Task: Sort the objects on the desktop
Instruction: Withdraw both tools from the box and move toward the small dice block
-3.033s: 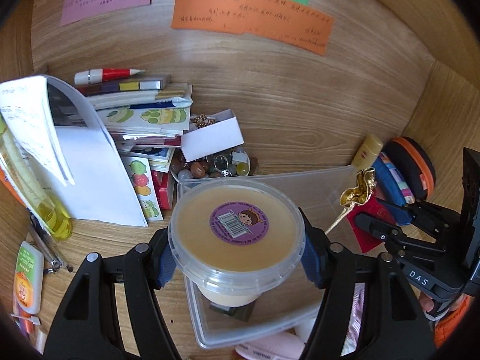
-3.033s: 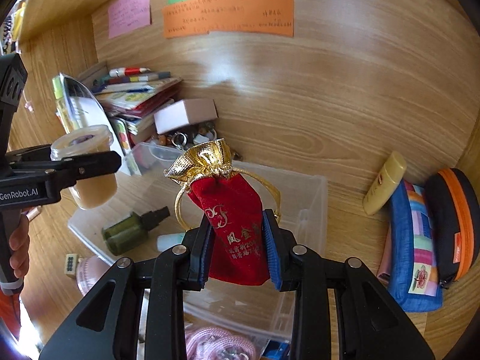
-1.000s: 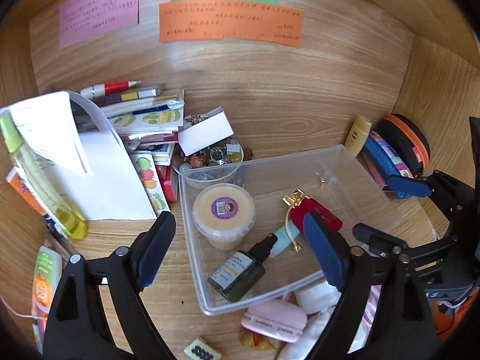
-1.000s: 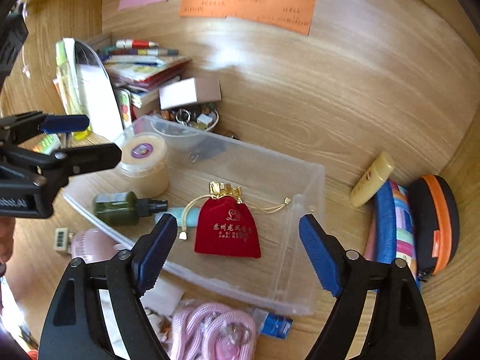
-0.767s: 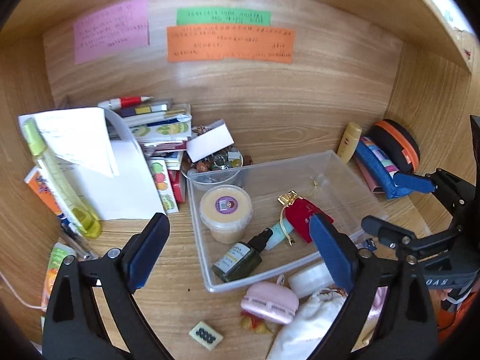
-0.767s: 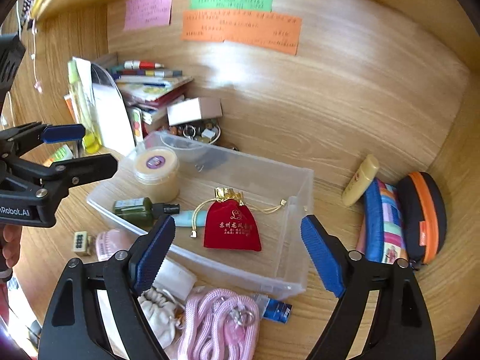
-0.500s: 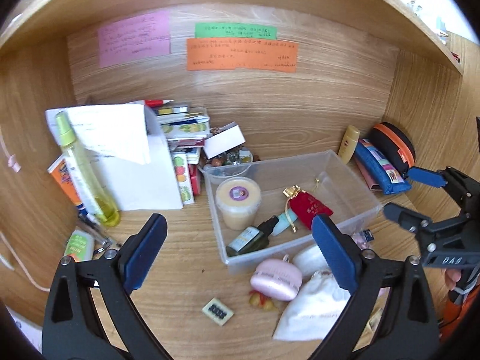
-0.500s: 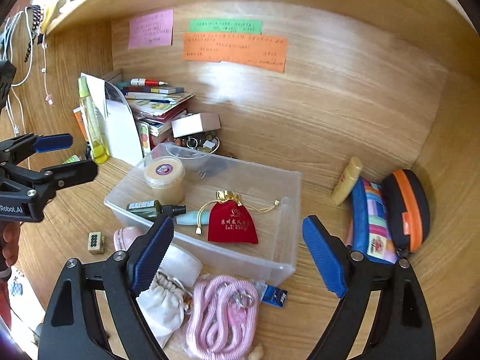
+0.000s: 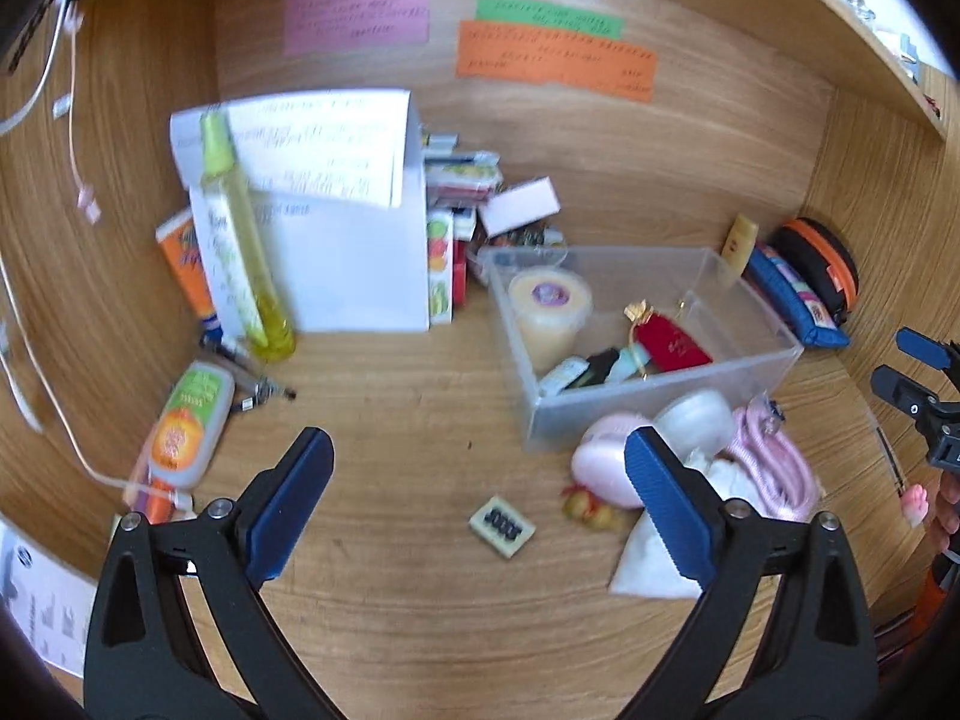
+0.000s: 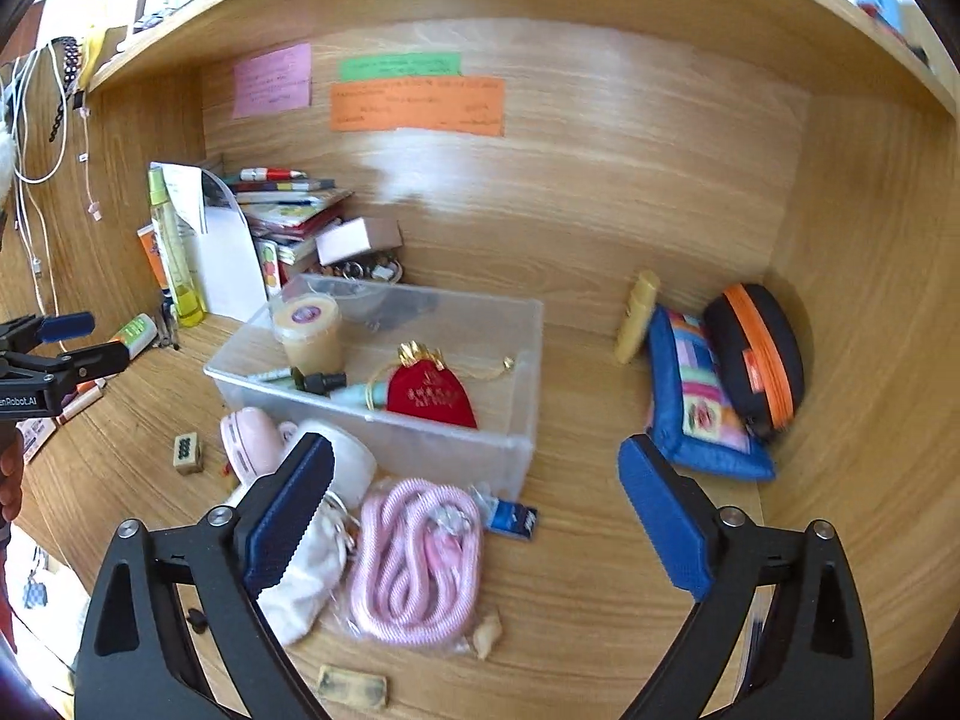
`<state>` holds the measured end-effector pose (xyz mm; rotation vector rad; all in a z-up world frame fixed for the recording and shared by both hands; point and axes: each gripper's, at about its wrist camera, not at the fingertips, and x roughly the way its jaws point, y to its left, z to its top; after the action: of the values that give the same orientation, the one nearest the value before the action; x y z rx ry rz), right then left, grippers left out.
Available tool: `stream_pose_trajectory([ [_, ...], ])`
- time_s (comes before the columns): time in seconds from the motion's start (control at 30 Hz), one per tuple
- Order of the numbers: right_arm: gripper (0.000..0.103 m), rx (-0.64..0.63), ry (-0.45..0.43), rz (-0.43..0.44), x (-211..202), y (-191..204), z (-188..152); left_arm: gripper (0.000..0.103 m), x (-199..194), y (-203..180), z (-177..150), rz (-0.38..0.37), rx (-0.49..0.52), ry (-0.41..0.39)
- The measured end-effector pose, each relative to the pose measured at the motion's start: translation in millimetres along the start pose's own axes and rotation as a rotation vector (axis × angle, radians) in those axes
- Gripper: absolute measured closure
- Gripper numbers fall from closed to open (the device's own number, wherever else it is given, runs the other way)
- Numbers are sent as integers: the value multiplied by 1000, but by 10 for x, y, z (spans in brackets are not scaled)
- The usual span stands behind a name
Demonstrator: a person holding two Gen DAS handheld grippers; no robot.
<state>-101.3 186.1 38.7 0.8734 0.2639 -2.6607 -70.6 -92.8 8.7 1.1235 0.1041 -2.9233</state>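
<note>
Starting at the left side of the left wrist view. Seeing a green and orange tube point(image 9: 189, 426) lying flat there, its long way pointing up the frame, well off to the left of the claw.

Holding nothing in the left gripper point(image 9: 477, 456), blue pads spread wide at the bottom of the frame. Pointing almost straight at a small tile point(image 9: 501, 526) lying between the pads, a little right of the middle, its long way slanting down to the right. Probably needing a small turn of the claw to pinch across its short sides.

Moving right: finding a pink case point(image 9: 600, 468) and a white tub point(image 9: 693, 420) just in front of the clear box point(image 9: 660, 402), in the right half of the frame. Already keeping a jar point(image 9: 549, 306) and a red pouch point(image 9: 672, 345) inside that box.

Now going across the right wrist view. Seeing the same tile point(image 10: 187, 452) far over at the left, well apart from this claw, so likely a job for the left side.

Holding nothing in the right gripper point(image 10: 474, 450) too, pads spread wide at the bottom. Hanging right over a pink rope point(image 10: 414, 558) lying between the pads, its long way running up and down the frame, touching a white cloth bag point(image 10: 306, 576) on its left. Sitting just below the box, so likely a short trip up the frame for the rope.
</note>
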Motion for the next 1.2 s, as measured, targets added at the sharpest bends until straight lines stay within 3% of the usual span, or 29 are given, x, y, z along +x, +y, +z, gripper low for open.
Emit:
stream_pose_trajectory([
  [0.47, 11, 76, 121, -122, 233, -325, -774, 4, 416, 201, -481, 10, -71, 128],
  [0.73, 42, 84, 201, -69, 392, -399, -991, 4, 614, 144, -595, 33, -47, 166],
  [0.9, 44, 24, 218, -54, 498, -248, -1016, 4, 678, 79, -611, 24, -17, 177],
  [1.1, 67, -26, 253, -40, 609, -169, -1038, 4, 758, 16, -631, 60, 28, 177],
  [1.2, 71, -37, 253, -36, 622, -146, -1051, 4, 779, -9, -632, 61, 47, 170],
])
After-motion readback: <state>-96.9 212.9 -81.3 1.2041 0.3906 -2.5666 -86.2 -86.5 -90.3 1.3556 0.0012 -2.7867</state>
